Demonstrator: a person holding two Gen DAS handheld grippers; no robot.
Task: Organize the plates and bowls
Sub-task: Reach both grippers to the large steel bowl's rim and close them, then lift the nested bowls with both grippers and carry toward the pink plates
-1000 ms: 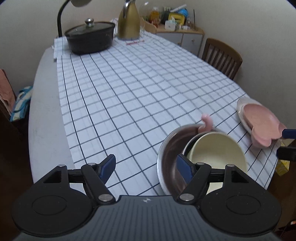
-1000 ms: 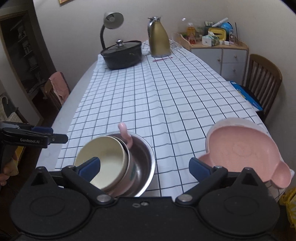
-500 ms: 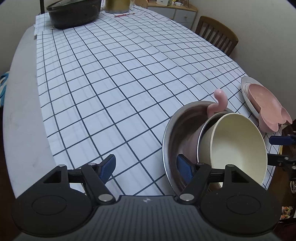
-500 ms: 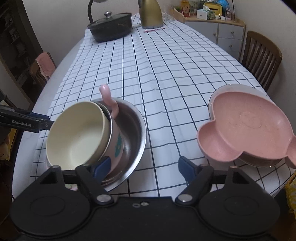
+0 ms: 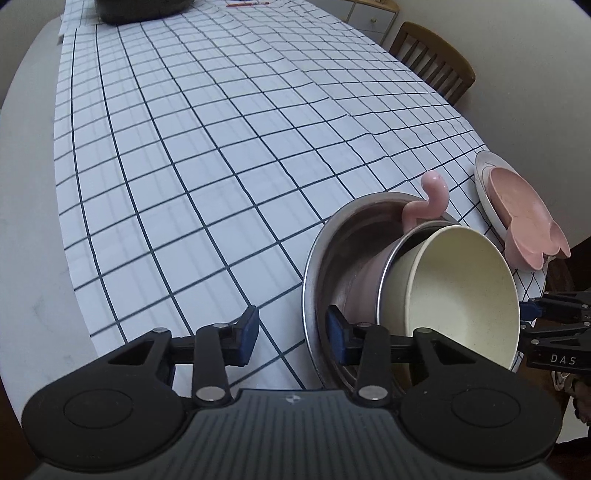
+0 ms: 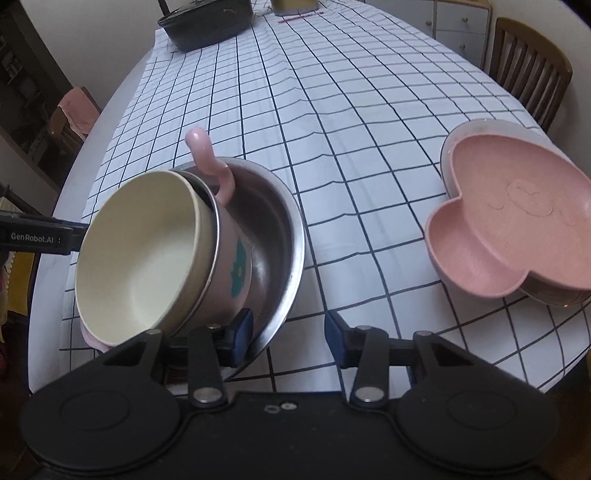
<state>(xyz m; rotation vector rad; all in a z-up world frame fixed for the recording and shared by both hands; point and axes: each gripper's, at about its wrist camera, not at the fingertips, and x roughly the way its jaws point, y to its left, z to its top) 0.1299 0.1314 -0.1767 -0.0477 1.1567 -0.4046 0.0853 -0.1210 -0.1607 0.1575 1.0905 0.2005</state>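
Note:
A steel bowl (image 5: pixel 325 251) (image 6: pixel 273 236) stands near the table's front edge. A pink handled cup (image 5: pixel 424 206) (image 6: pixel 236 266) lies tilted in it, with a cream bowl (image 5: pixel 454 291) (image 6: pixel 144 254) nested in the cup. My left gripper (image 5: pixel 292 328) is closing astride the steel bowl's left rim, one finger inside and one outside, pads apart from the metal. My right gripper (image 6: pixel 288 334) is closing astride the right rim in the same way. Further right, a pink mouse-shaped dish (image 5: pixel 517 210) (image 6: pixel 517 221) rests on a pale plate (image 5: pixel 482 173) (image 6: pixel 480 127).
A checked cloth (image 5: pixel 221 147) covers the oval table. A black lidded pot (image 6: pixel 207 18) stands at the far end. There are wooden chairs at the right (image 5: pixel 432 59) (image 6: pixel 528 62) and a chair with a pink cloth at the left (image 6: pixel 74 114).
Both grippers sank toward the steel bowl and tipped further downward. Their jaws narrowed from wide open, and each now straddles the bowl's rim.

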